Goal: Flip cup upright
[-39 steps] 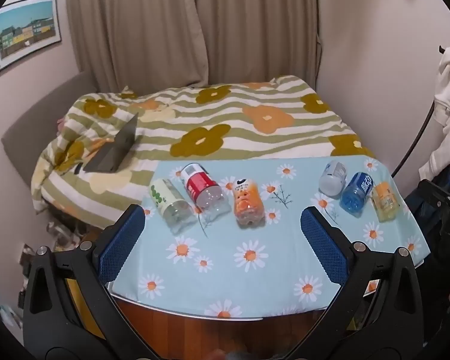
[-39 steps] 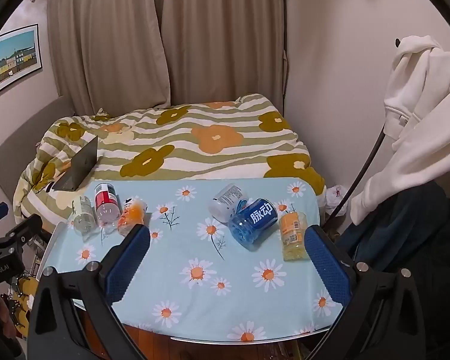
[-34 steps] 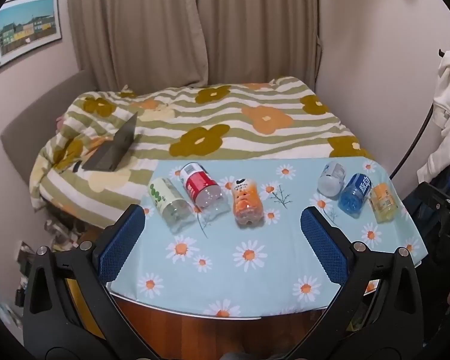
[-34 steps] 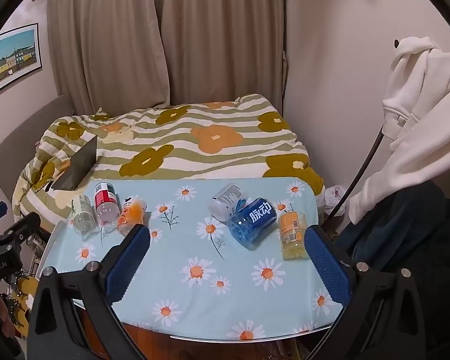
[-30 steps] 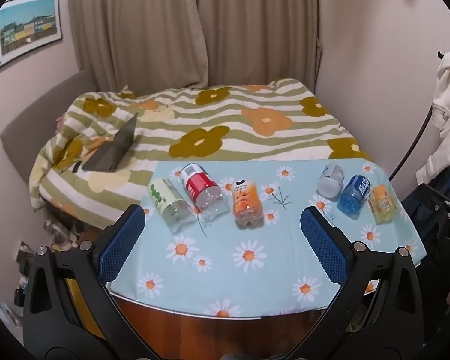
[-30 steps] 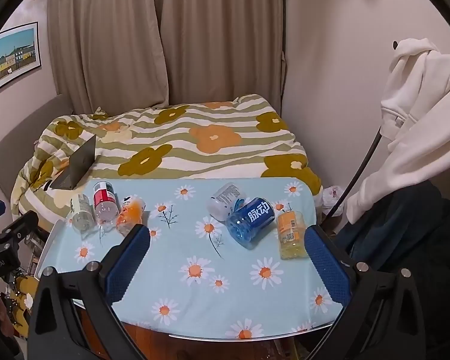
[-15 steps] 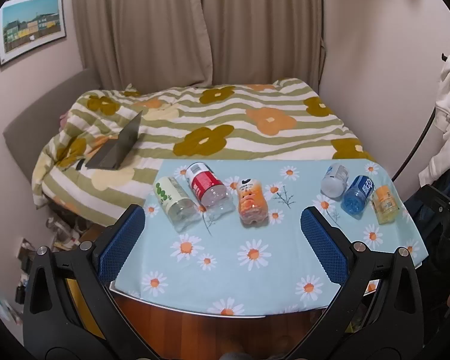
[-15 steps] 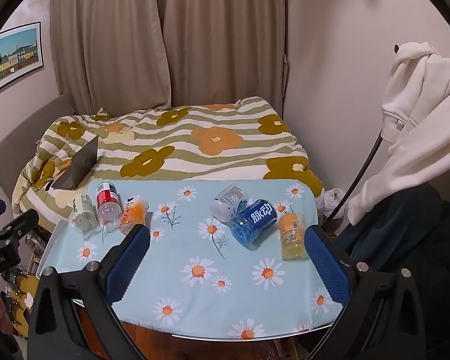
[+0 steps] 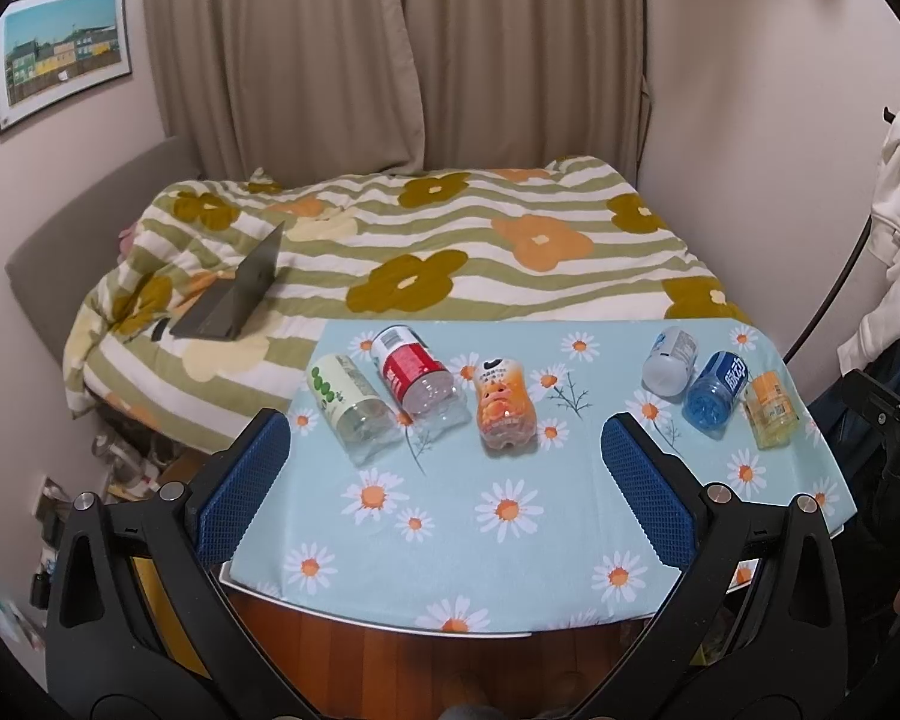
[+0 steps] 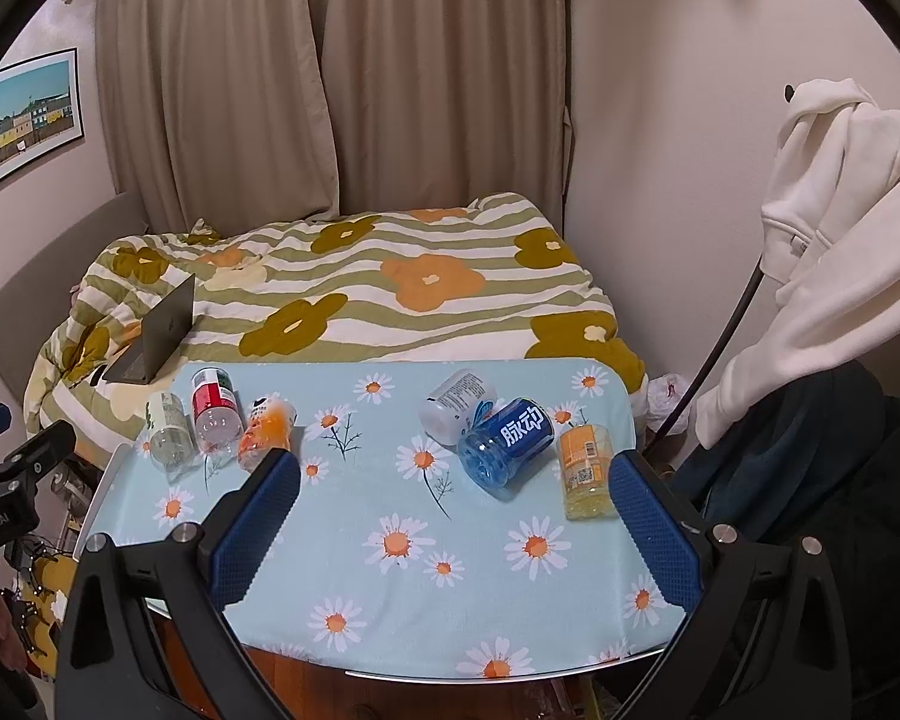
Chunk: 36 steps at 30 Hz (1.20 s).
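Note:
Several cut bottle cups lie on their sides on a daisy-print table (image 9: 450,546). On the left lie a green-labelled cup (image 9: 347,401), a red-labelled cup (image 9: 413,369) and an orange cup (image 9: 503,405). At the right lie a white cup (image 10: 457,405), a blue cup (image 10: 505,441) and a yellow cup (image 10: 584,471). My left gripper (image 9: 445,480) hangs open above the table's near edge, short of the left group. My right gripper (image 10: 450,522) is open too, near the front edge, with the right group just beyond its fingers. Nothing is held.
A bed with a striped flower quilt (image 9: 426,252) lies behind the table, with an open laptop (image 9: 234,300) on it. A white hoodie (image 10: 840,228) hangs at the right wall above dark clothes. Curtains (image 9: 390,54) close the back. Clutter sits on the floor at left.
Both views have shifted only slightly; the table and cups sit a little nearer and lower in the left wrist view. No cup has moved.

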Each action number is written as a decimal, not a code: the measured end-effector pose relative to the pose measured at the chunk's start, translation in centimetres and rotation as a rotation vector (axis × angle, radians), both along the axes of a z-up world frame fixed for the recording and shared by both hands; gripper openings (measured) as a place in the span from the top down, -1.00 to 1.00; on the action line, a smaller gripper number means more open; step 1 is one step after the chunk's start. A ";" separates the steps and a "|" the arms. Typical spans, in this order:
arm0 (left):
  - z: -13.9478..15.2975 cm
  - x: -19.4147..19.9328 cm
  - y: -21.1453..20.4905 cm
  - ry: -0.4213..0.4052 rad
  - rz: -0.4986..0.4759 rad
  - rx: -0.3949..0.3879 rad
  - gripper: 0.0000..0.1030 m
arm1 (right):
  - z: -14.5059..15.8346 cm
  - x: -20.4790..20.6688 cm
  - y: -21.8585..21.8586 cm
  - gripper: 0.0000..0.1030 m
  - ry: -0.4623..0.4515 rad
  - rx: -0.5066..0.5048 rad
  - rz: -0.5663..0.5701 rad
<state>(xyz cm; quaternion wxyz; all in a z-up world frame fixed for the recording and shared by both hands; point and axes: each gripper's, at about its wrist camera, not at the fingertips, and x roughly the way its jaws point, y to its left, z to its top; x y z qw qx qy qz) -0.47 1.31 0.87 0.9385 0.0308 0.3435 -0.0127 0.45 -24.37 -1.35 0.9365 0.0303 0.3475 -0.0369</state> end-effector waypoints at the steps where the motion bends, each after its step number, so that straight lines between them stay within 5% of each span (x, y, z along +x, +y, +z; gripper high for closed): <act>1: 0.0 0.0 0.0 0.001 0.000 0.000 -1.00 | 0.0 0.0 0.0 -0.99 0.000 0.001 0.000; 36: -0.1 0.0 0.2 0.000 -0.002 0.000 -1.00 | 0.7 0.2 0.4 -0.99 -0.011 0.015 0.001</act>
